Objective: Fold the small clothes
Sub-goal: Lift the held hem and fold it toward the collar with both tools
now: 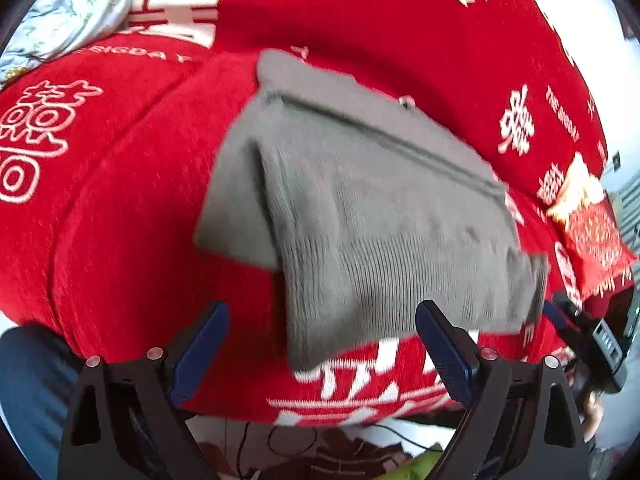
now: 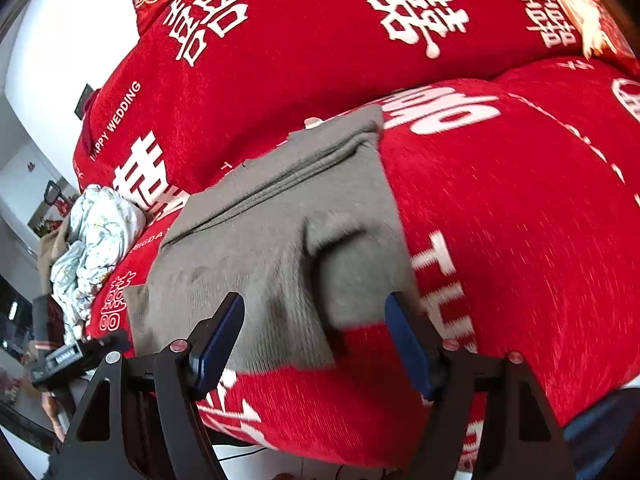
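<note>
Grey garment [image 1: 360,208], part-folded on red bed [image 1: 120,208], just ahead of left gripper [image 1: 322,344] and right gripper [image 2: 314,336], both wide open, empty; advise gripping both near corners evenly, folding forward.

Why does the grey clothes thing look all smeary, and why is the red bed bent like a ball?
Left wrist view: the grey garment is smeared by motion blur, worst at its right edge, while the left tongs stay sharp. Right wrist view: the red bedspread shows streaks, and the right tongs are crisp. Both views: the fisheye lens bulges the bed, with dark corners.
</note>
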The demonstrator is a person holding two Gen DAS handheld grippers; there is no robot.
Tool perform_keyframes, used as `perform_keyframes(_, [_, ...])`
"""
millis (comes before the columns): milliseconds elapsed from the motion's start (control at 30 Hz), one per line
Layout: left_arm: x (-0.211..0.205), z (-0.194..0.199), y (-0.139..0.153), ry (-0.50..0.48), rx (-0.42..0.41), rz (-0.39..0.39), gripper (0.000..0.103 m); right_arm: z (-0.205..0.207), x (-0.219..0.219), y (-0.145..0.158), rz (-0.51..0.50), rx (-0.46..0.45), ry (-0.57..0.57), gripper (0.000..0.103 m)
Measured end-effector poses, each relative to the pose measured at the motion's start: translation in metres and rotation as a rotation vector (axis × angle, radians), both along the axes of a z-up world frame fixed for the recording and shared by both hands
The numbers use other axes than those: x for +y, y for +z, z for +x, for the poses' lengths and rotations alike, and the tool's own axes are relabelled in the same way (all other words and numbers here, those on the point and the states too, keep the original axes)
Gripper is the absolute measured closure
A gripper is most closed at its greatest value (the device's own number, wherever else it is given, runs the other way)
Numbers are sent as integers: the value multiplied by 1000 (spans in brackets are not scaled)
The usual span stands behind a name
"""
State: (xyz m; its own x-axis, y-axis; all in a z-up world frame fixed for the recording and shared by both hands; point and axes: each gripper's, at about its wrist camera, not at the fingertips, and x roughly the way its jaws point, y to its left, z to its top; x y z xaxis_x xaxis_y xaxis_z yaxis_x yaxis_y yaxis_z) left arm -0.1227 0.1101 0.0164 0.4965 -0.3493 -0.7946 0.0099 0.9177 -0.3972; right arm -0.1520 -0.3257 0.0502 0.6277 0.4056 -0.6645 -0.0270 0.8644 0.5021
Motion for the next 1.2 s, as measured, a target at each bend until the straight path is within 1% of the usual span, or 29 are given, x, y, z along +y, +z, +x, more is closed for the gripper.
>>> perform_keyframes(67, [-7,4,-7,-6,11,17,9,-1,-1,-4,4,10,-1,27])
perform_keyframes(100, [-9,5,-8,-9,17,11,13,1,-1,-7,6,17,-1,27])
perform_keyframes(133, [-12,9,-9,-18,20,-7,22,2,1,-8,10,20,0,27])
perform_keyframes(200, [-16,14,-11,-31,30,-19,25,7,7,-9,29,16,17,27])
perform_keyframes(267, [-22,19,-10,-40,19,-6,26,15,16,-13,47,22,60,28])
perform_keyframes(300, [-24,19,-9,-43,12,9,45,20,21,-17,40,37,75,40])
perform_keyframes(333, [-27,20,-9,-51,12,36,72,26,27,-20,24,54,96,50])
perform_keyframes(367, [-27,20,-9,-63,20,29,80,28,30,-20,13,58,106,73])
perform_keyframes(400, [-25,21,-9,-74,28,0,91,31,33,-19,8,62,119,88])
perform_keyframes(433, [-22,19,-8,-70,31,-19,91,31,34,-17,28,60,138,89])
perform_keyframes(500, [-19,15,-1,-52,5,-12,91,27,34,-8,38,29,156,89])
perform_keyframes(533, [-17,11,7,-46,-25,-12,91,22,36,1,39,-1,171,89])
perform_keyframes(667, [-15,3,31,-39,-107,-2,91,12,37,26,70,-67,198,90])
perform_keyframes(767, [-10,1,50,-19,-164,-26,91,11,31,43,136,-105,186,90])
perform_keyframes(833, [-11,6,60,-3,-191,-12,91,15,27,55,166,-133,165,90])
perform_keyframes(1000, [-7,24,78,32,-219,-6,91,31,30,71,151,-165,127,90])
perform_keyframes(1100, [-10,36,88,48,-235,7,91,42,30,75,146,-164,101,90])
perform_keyframes(1200, [-16,50,89,54,-226,42,91,57,32,74,127,-145,72,90])
